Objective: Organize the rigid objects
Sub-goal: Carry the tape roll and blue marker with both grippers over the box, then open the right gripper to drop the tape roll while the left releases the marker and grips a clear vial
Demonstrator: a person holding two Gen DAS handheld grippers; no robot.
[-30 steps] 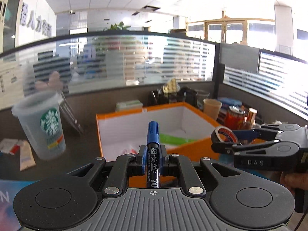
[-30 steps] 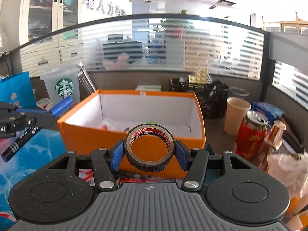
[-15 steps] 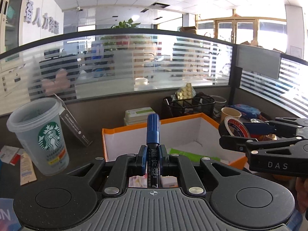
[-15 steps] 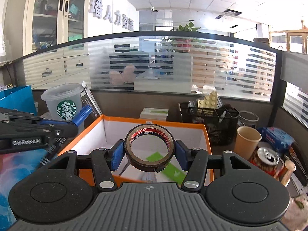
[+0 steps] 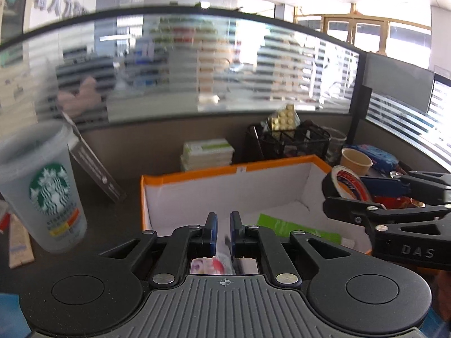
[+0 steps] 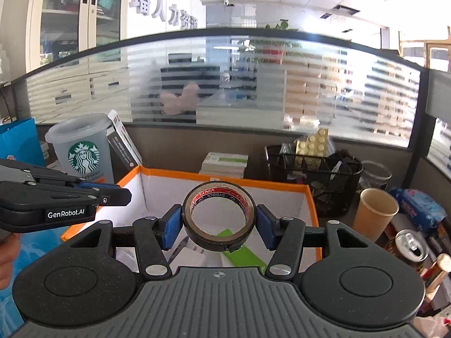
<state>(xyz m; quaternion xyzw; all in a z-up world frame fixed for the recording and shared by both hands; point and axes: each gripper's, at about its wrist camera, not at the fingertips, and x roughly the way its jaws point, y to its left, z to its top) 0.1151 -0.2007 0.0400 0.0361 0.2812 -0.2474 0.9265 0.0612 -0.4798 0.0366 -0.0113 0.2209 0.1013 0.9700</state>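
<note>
My left gripper (image 5: pixel 222 225) hangs over the near left part of the orange box (image 5: pixel 225 170); its jaws stand a little apart with nothing between them. It also shows in the right wrist view (image 6: pixel 124 195). The blue marker is out of sight. My right gripper (image 6: pixel 218 222) is shut on a roll of black vinyl tape (image 6: pixel 219 216) and holds it above the box (image 6: pixel 225 178). The roll also shows in the left wrist view (image 5: pixel 348 183). The box holds a green card (image 5: pixel 296 226), a white plug (image 6: pixel 191 257) and other small items.
A Starbucks cup (image 5: pixel 45 188) stands left of the box. Behind the box are a stack of booklets (image 5: pixel 207 153) and a black mesh basket (image 6: pixel 313 169). A paper cup (image 6: pixel 375 211), a drink can (image 6: pixel 408 246) and a blue packet (image 6: pixel 422 205) crowd the right side.
The left gripper opened and the blue marker it held is gone from its jaws. Both grippers moved forward over the box. The right gripper still holds the tape roll.
</note>
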